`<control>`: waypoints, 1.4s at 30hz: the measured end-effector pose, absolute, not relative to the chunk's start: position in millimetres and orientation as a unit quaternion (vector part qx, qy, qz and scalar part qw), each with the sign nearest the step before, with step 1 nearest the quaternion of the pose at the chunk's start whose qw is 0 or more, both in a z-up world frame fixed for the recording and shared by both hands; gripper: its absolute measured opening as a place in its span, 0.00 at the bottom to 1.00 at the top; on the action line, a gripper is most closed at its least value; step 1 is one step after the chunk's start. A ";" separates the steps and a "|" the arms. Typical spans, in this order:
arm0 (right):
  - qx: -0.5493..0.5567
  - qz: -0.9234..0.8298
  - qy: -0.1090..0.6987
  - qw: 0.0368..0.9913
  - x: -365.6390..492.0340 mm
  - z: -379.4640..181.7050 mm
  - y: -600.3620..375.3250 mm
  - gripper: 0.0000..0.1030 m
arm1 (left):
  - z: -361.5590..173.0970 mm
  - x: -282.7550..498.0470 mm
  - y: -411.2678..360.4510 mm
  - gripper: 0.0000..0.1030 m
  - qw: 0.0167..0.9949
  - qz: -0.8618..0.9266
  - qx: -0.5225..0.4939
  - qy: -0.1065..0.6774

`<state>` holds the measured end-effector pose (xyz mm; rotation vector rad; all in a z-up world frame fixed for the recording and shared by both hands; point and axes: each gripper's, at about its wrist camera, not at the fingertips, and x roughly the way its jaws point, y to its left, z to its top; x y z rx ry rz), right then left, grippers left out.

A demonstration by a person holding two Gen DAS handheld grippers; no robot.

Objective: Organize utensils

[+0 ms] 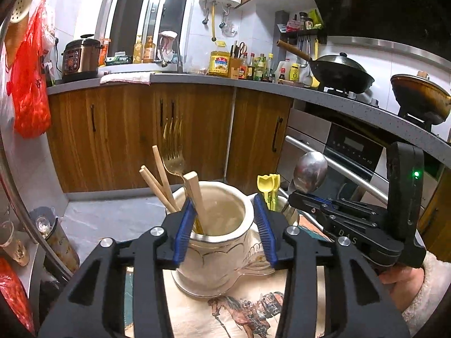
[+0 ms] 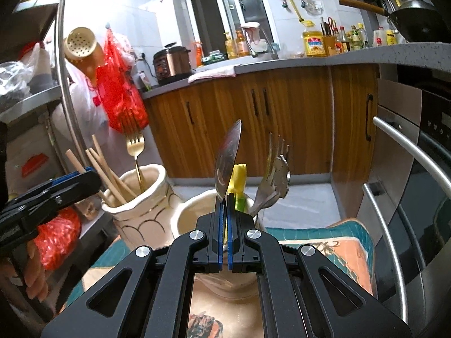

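My left gripper is open, its blue pads on either side of a cream ceramic holder with gold lines; I cannot tell if they touch it. The holder has wooden chopsticks and a gold fork in it. My right gripper is shut on a steel spoon, bowl up, over a second cream holder. That holder has a yellow utensil, a steel fork and a spoon. The right gripper with the spoon also shows in the left wrist view.
Both holders stand on a printed cloth with a horse picture. Wooden cabinets and a grey counter are behind. An oven with a steel handle is on the right. A red bag hangs on the left.
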<state>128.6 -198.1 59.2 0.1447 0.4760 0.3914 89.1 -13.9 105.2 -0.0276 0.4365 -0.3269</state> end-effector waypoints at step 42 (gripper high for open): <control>-0.008 0.145 0.194 0.970 21.8 54.1 -210.3 0.93 | 71.2 10.6 16.2 0.95 0.975 -0.069 0.008 0.210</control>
